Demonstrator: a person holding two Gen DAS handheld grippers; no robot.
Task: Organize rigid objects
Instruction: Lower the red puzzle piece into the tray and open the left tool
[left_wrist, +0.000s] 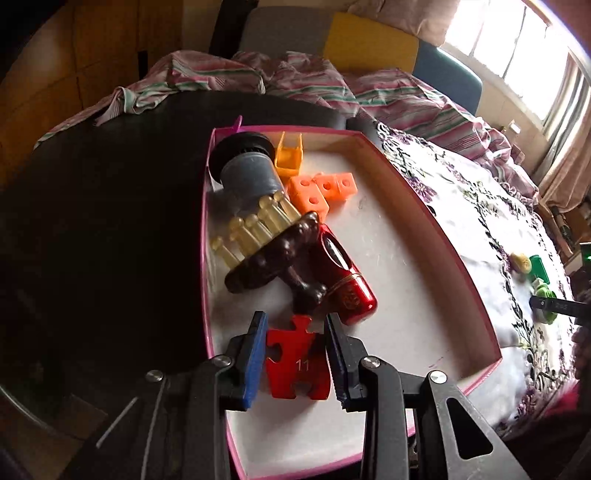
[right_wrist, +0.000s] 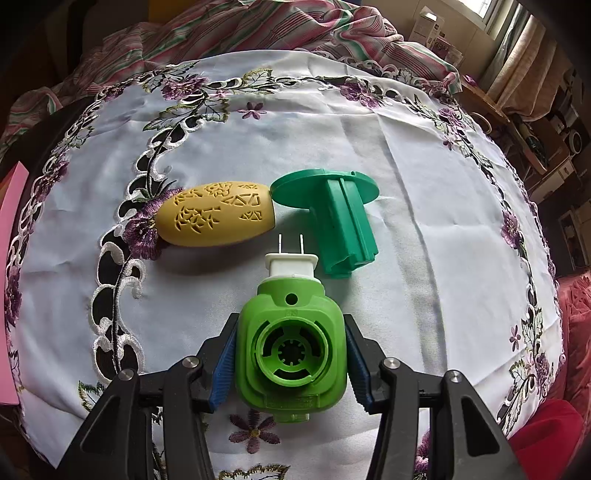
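Observation:
In the left wrist view a pink-rimmed white box (left_wrist: 436, 221) holds a grey cylinder (left_wrist: 251, 173), orange cubes (left_wrist: 317, 192), a yellow clip (left_wrist: 290, 155), clear pegs (left_wrist: 251, 230), a dark brown knobbly piece (left_wrist: 273, 254) and a red car (left_wrist: 343, 273). My left gripper (left_wrist: 296, 325) holds a red puzzle piece marked 11 (left_wrist: 297, 365) between its fingers, low over the box. In the right wrist view my right gripper (right_wrist: 290, 332) is shut on a light green plug-in device (right_wrist: 291, 350) with white prongs, on the embroidered cloth (right_wrist: 406, 147). Beyond it lie a yellow carved oval (right_wrist: 216, 213) and a dark green flanged piece (right_wrist: 340, 214).
The box sits partly on a dark table surface (left_wrist: 110, 221) to the left and the white floral cloth to the right. Striped fabric (left_wrist: 295, 81) is bunched at the far side. A pink box edge (right_wrist: 9, 258) shows at the left of the right wrist view.

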